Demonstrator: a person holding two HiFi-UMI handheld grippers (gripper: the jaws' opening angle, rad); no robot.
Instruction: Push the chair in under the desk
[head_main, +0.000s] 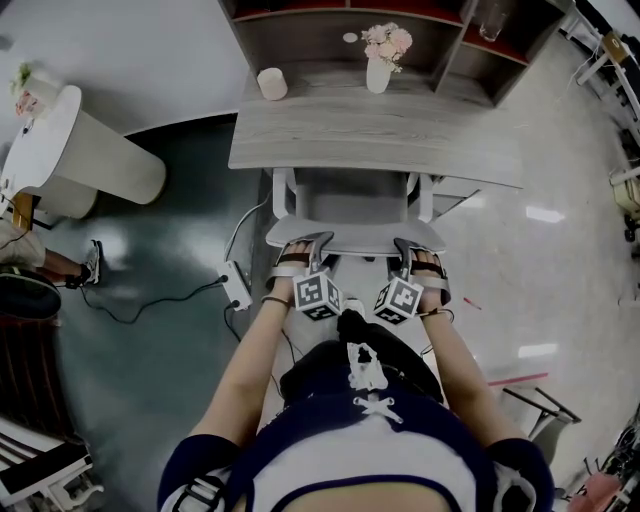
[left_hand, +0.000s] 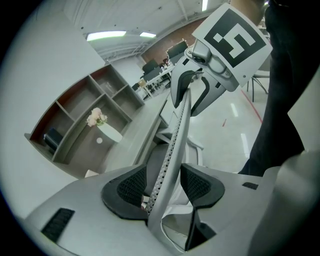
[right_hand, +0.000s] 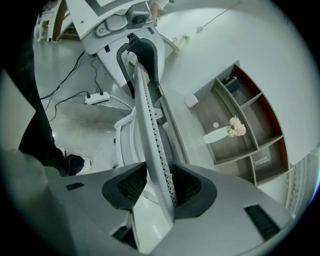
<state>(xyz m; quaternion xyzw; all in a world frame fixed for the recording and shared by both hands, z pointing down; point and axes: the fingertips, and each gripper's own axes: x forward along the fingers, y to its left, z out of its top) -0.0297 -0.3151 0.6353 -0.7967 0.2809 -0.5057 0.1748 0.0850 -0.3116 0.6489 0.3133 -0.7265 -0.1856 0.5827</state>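
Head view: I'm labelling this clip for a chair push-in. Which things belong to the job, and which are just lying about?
Job in hand:
chair
desk
left tongs and right tongs, both open, straddling the chair's back

Just lying about:
flower vase
pale cylinder on the desk
power strip
round white table

A grey wooden desk (head_main: 370, 135) bears a white vase of flowers (head_main: 378, 72) and a pale cup (head_main: 272, 84).
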